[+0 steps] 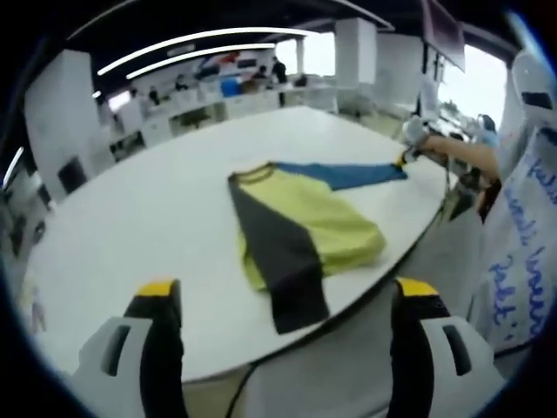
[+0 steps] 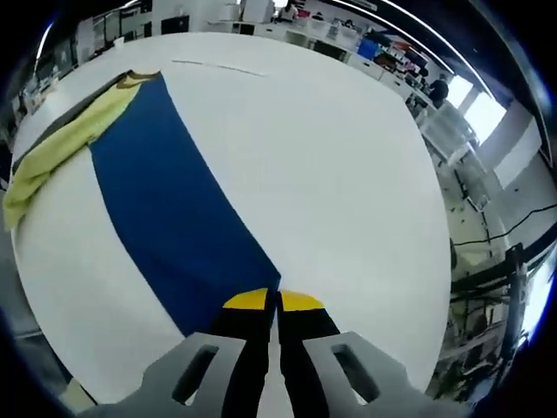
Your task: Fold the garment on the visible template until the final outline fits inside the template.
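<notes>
Blue fabric is the thing to watch: the blue sleeve (image 2: 174,209) of the garment (image 1: 300,231) runs out straight from the yellow body (image 1: 322,222), and its far tip is pinched between the pressed-together jaws of the right gripper (image 2: 271,300). In the right gripper view the sleeve lies flat on the white bench (image 2: 331,157), widening as it goes away from the gripper toward the collar (image 2: 135,78), so its long axis runs almost directly along the gripper's own line of sight. In the left gripper view the same gripper (image 1: 406,158) sits at the sleeve's outer end, well away from the yellow body, held by a person's hand (image 1: 418,132) reaching in from beyond the bench edge.

A black sleeve (image 1: 278,257) lies across the yellow body on the side nearer the left gripper (image 1: 287,300), its cuff reaching toward the bench edge. That gripper stands spread and empty, back off the bench and apart from the garment, looking down on it.

No template outline can be made out on the bench in either view.

By my reading, the coming move is to carry the blue sleeve tip back along its own axis, toward and over the yellow body. The right gripper already holds the tip; the left is free to steady the body or the black sleeve.
</notes>
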The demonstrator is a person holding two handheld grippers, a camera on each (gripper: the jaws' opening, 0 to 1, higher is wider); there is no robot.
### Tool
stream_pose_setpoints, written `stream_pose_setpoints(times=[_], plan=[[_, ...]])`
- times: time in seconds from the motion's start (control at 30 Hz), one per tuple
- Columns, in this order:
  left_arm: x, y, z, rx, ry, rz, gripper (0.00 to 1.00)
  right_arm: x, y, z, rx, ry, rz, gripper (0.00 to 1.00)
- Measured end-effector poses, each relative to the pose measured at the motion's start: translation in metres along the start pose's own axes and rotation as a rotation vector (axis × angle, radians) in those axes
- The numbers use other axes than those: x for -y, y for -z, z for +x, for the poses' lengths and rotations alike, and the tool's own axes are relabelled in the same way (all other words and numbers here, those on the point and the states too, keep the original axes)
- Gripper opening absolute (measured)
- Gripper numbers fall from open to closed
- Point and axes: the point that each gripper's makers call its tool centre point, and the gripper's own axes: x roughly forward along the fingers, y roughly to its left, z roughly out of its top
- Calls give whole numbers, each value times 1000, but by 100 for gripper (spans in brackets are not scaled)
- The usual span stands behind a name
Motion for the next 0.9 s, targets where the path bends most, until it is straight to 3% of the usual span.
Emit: stream_pose_setpoints(times=[0.53, 0.9], plan=[[-4, 2, -5, 0, -35, -31, 95, 20, -5, 11, -15, 29, -13, 3], [0, -2, -5, -9, -24, -23, 95, 32, -10, 18, -2, 42, -6, 3]])
